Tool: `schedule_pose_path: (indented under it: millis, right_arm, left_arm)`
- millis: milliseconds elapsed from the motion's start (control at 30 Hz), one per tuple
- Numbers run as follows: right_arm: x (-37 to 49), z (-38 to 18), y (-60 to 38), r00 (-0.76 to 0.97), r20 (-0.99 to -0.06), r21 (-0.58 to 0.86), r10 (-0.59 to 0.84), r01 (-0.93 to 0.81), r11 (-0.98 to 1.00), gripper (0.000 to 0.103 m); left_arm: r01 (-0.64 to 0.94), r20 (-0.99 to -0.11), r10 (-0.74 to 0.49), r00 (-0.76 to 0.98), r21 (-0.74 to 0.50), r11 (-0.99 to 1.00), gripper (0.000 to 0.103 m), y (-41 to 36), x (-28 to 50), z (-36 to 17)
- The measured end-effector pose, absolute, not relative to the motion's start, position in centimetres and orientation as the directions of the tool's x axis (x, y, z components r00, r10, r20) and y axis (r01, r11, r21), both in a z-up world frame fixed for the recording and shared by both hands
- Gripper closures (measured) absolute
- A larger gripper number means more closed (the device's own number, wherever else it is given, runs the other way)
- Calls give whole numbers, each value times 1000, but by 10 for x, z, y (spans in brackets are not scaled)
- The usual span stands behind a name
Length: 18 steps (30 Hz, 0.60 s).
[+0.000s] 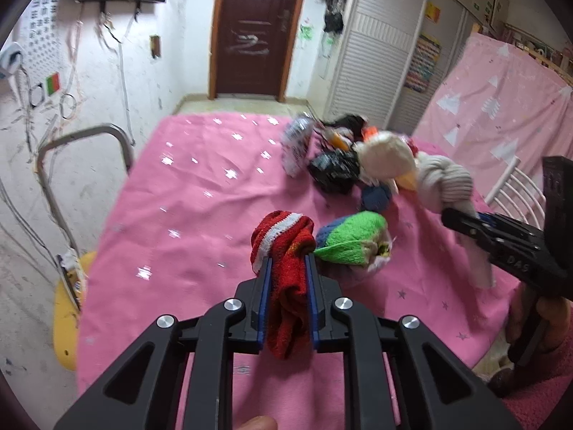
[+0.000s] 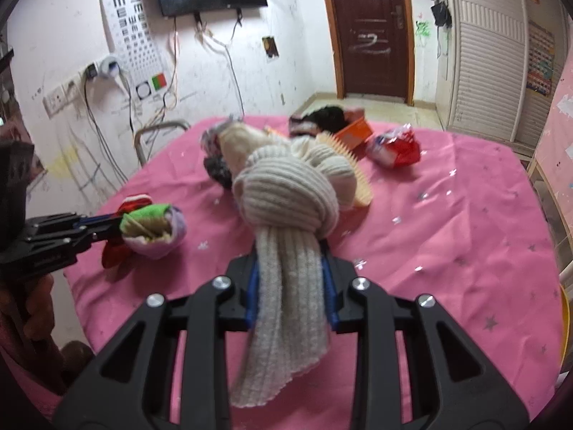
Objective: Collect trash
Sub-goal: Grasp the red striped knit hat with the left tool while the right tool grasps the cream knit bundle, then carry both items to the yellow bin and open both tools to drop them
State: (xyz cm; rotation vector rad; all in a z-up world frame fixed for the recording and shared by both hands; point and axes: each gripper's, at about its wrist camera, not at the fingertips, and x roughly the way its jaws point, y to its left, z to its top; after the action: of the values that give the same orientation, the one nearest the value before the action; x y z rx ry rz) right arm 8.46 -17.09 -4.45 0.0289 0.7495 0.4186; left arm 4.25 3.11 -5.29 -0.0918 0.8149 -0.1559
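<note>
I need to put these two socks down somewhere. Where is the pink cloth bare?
Bare: the wide stretch of pink star-print cloth between the grey metal chair frame and the red striped sock. Crowded: the far right pile around the black crumpled wrapper.

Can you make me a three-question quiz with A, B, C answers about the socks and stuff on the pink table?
1. Where is the green sock ball?
A. right beside the red sock
B. on the floor
C. by the door

2. What colour is the knotted sock in the right gripper?
A. blue
B. beige
C. black

3. What is the left gripper doing?
A. open over nothing
B. lying flat on the table
C. shut on the red sock

Answers: 1 A, it lies next to the red sock on the pink cloth. 2 B, the ribbed knit is beige. 3 C, both blue pads press the red sock.
</note>
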Motion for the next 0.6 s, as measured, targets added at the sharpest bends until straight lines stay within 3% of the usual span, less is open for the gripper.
schedule_pose_path:
  millis: [233, 600]
  right_arm:
    - [79, -29, -191, 703, -604, 183, 375, -336, 924, 76]
    - [67, -5, -267, 800, -523, 214, 295, -213, 953, 76]
  left_arm:
    - [56, -685, -87, 723, -67, 996, 94, 36, 36, -25]
    - [192, -634, -165, 755, -26, 981, 94, -29, 55, 17]
